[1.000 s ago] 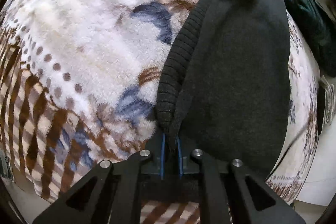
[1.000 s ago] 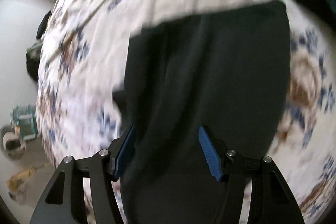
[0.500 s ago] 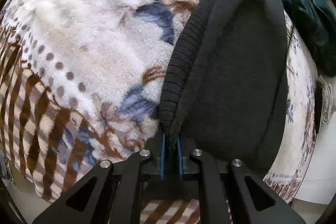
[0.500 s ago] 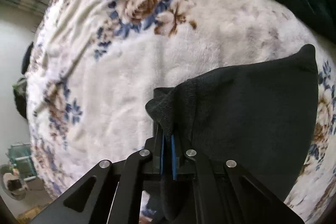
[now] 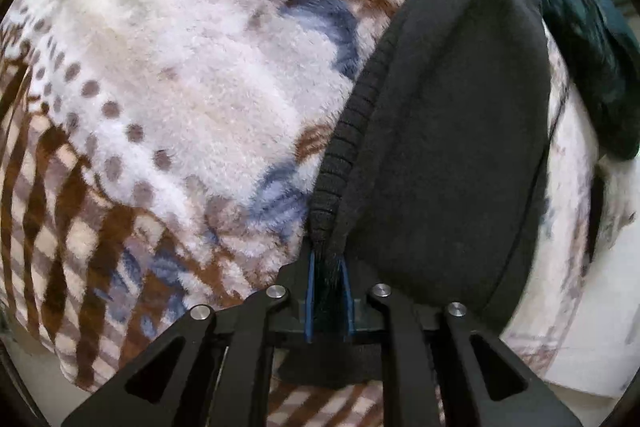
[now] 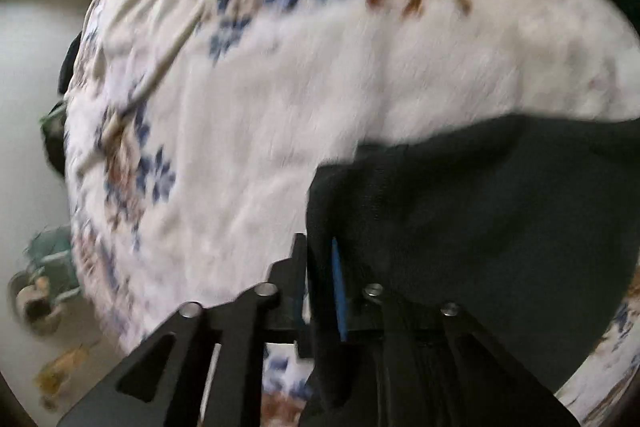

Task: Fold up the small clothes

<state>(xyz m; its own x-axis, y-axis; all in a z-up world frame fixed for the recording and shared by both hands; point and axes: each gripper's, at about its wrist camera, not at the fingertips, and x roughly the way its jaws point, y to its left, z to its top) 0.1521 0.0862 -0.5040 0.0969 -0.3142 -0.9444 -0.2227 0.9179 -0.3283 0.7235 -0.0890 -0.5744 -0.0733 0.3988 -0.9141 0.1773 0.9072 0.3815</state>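
A black knitted garment (image 5: 440, 147) with a ribbed hem lies on a floral fleece blanket (image 5: 180, 67). My left gripper (image 5: 328, 259) points steeply down at the hem's near end. Its jaws are opening, with the bunched hem still pinched between the blue pads. In the blurred right wrist view the same black garment (image 6: 500, 227) fills the lower right. My right gripper (image 6: 320, 255) is at its near left corner. These jaws are opening too, and a fold of black cloth hangs loosely between them, beside the blue pad (image 6: 338, 291).
A dark teal garment (image 5: 592, 59) lies heaped past the black one, at the right. The blanket (image 6: 320, 87) ends at the bed's left edge, with pale floor (image 6: 24, 67) and some small clutter (image 6: 40, 287) below it.
My right gripper shut on the garment's corner, carried it sideways and down, and its jaws now stand apart. The left gripper stayed put; its pads have spread slightly.
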